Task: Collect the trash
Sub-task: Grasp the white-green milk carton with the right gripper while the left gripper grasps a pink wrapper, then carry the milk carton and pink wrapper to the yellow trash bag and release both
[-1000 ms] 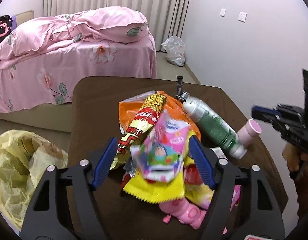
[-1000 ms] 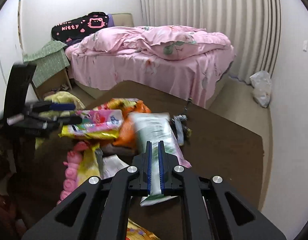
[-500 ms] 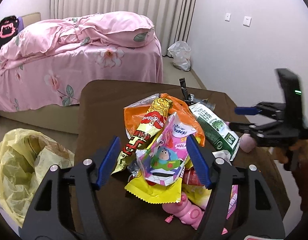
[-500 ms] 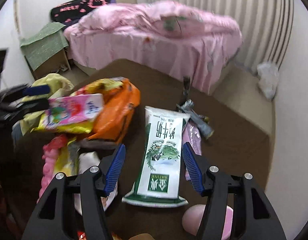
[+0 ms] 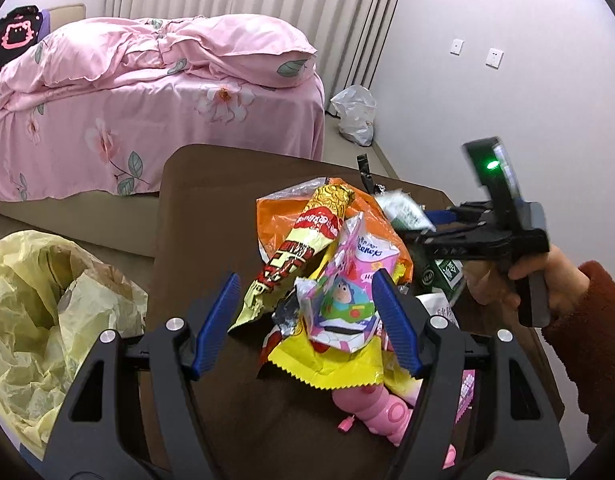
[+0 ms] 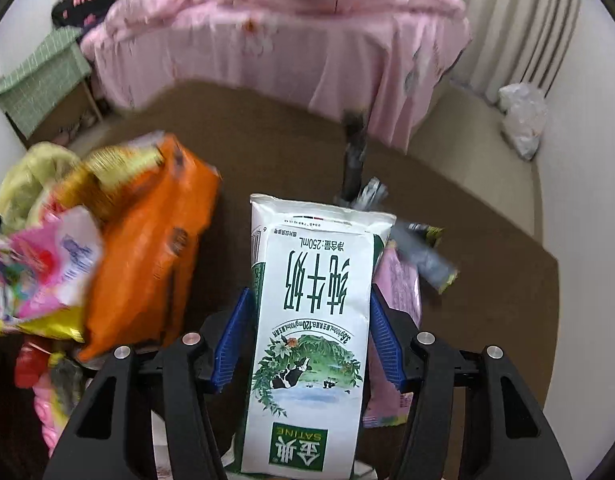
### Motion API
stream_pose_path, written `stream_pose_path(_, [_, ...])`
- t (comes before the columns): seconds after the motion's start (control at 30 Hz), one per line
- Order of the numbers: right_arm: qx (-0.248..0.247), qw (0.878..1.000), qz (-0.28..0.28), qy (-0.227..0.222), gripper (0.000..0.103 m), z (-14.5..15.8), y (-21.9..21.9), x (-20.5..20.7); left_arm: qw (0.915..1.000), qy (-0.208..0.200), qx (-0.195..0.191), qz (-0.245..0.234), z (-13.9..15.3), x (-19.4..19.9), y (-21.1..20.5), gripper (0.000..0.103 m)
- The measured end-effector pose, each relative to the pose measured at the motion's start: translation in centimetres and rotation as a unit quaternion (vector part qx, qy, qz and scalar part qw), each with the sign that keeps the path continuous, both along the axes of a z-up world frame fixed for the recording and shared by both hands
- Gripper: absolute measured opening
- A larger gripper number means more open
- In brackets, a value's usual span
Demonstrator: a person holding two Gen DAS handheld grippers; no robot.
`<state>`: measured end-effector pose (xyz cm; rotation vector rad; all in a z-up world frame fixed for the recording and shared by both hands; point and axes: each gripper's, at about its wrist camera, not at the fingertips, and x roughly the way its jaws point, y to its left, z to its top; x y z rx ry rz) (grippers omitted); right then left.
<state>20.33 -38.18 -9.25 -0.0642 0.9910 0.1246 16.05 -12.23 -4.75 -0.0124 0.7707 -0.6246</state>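
Tabletop (image 5: 211, 208): dark brown, plain.
Milk pouch (image 6: 311, 320): white with green lettering, a green foliage scene with black-and-white cows, and a green label block at its near end.
Snack bag (image 6: 155, 248): bright orange.
Cone wrapper (image 5: 303, 240): gold tip, red band, yellow body with red and black print.
Cartoon packet (image 5: 347, 292): pink, with a green-and-white cartoon figure.
Wrapper beneath it (image 5: 327, 364): yellow, zigzag edge.
Trash bag (image 5: 39, 312): pale translucent yellow.
Bed cover (image 5: 155, 96): pink, flower and green leaf print.
Curtain (image 5: 259, 0): off-white, vertical pleats.
Jaws of both grippers: blue ribbed pads on black frames.
Sleeve (image 5: 587, 328): rust red.
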Motion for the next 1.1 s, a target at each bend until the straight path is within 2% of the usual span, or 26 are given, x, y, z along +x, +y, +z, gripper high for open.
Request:
stream_pose_path(0.13, [0.041,0.997,-0.001,-0.073,0.052,3.4,-0.1,-4.1,1.0000,0.002,-0.006,-0.007,-0.1,-0.4,0.3,0.065])
stream_pose_path(0.23, [0.050,0.992,-0.007,-0.118,0.051,5.0,-0.1,-8.0,0.9999,0.000,-0.006,-0.011,-0.1,-0.6,-0.1,0.065])
stream_pose_path(0.33, [0.049,0.989,-0.005,-0.142,0.050,5.6,0.2,-10.9,0.9999,-0.002,-0.002,-0.016,-0.1,-0.5,-0.7,0.065])
stream_pose_path(0.43, [0.050,0.986,-0.009,-0.157,0.050,5.8,0.1,-12.8,0.9999,-0.005,0.008,-0.011,0.0,-0.1,-1.3,0.057])
stream_pose_path(0.47, [0.048,0.985,-0.012,-0.163,0.050,6.0,0.0,-13.5,0.9999,-0.001,0.011,-0.010,-0.1,0.3,-1.6,0.052])
stream_pose_path(0.57, [0.055,0.982,-0.022,-0.177,0.049,6.5,-0.3,-14.8,0.9994,0.020,0.020,-0.020,-0.5,0.6,-2.3,0.016])
stream_pose_path(0.7, [0.048,0.978,-0.029,-0.200,0.049,8.0,-0.4,-16.3,0.9992,-0.001,0.020,-0.034,0.6,-1.1,-2.7,0.011])
stream_pose_path(0.87, [0.035,0.974,-0.031,-0.220,0.049,9.4,0.1,-17.6,0.9986,-0.033,0.015,-0.038,2.6,-3.3,-2.2,0.010])
stream_pose_path(1.1, [0.028,0.968,-0.030,-0.246,0.049,11.4,0.9,-20.3,0.9986,-0.044,-0.014,-0.026,4.5,-5.2,0.3,0.009])
